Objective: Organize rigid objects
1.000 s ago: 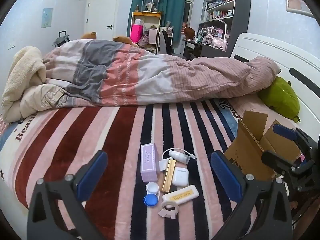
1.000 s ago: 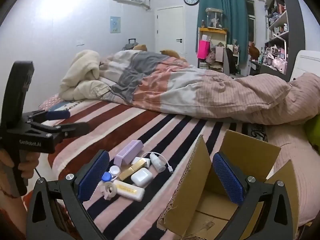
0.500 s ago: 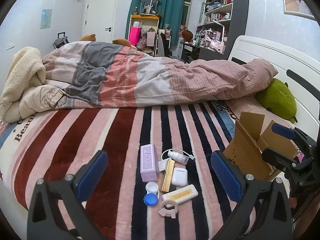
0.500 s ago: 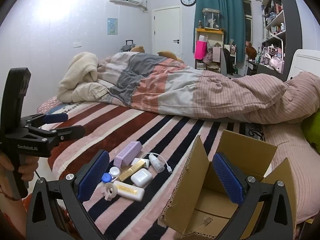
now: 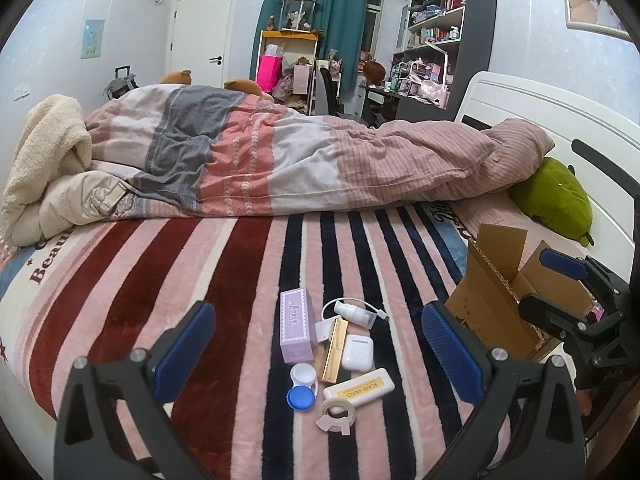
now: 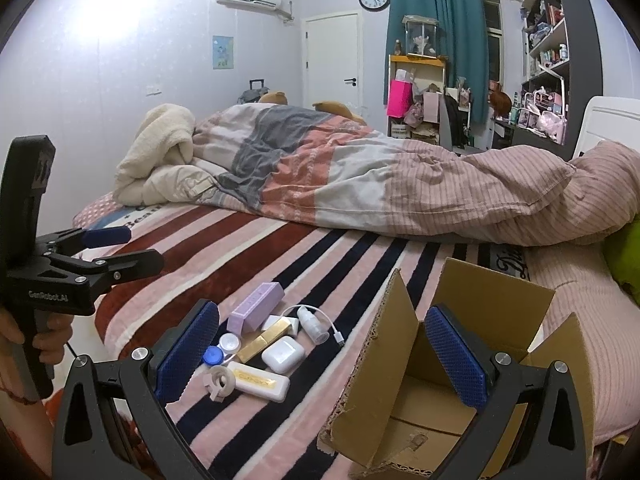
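A cluster of small items lies on the striped blanket: a purple box, a gold bar, a white earbud case, a white tube, a contact lens case, a tape roll and a small bottle with cable. An open cardboard box stands to their right. My left gripper is open and empty, just short of the cluster. My right gripper is open and empty, by the box's left flap. The cluster also shows in the right wrist view: the purple box and earbud case.
A rumpled duvet lies across the far half of the bed. A green plush sits by the white headboard at right. The bed's near edge runs just below the items. Shelves and a desk stand behind.
Both views have shifted slightly; the items and the box sit a little lower and nearer in frame. Both grippers stay open. Nothing was grasped.
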`<state>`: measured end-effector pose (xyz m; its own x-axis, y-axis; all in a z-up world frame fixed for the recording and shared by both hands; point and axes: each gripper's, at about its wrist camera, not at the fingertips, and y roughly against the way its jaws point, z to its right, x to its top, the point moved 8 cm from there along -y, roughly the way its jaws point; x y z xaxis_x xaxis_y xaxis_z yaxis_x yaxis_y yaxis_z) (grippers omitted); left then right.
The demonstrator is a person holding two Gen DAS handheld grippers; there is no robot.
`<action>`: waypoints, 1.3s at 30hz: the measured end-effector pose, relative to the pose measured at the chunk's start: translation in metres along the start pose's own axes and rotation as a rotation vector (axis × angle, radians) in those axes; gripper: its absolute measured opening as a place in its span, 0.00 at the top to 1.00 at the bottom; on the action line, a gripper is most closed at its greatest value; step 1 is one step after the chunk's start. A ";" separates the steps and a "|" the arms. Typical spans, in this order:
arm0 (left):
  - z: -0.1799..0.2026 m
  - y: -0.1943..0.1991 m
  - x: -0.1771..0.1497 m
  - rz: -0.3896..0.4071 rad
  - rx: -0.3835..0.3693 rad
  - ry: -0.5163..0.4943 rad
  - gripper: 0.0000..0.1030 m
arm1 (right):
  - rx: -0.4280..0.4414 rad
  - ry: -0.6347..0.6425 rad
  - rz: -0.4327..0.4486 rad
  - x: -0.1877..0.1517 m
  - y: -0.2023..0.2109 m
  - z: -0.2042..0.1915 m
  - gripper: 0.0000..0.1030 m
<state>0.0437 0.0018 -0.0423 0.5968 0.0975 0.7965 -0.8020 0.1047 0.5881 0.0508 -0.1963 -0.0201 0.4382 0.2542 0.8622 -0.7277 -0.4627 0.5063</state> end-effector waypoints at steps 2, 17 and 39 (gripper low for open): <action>-0.001 0.000 0.000 0.000 0.000 0.004 0.00 | -0.003 -0.004 0.002 0.000 0.001 0.002 0.00; 0.002 0.005 0.002 0.004 -0.002 0.003 0.00 | -0.002 -0.010 -0.006 -0.005 0.001 0.007 0.00; 0.003 0.007 0.001 -0.001 0.008 0.002 0.00 | -0.001 0.002 -0.010 -0.011 0.001 0.002 0.00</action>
<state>0.0389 0.0000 -0.0373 0.5976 0.0990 0.7956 -0.8015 0.0969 0.5900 0.0463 -0.2008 -0.0295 0.4444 0.2601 0.8572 -0.7239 -0.4594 0.5147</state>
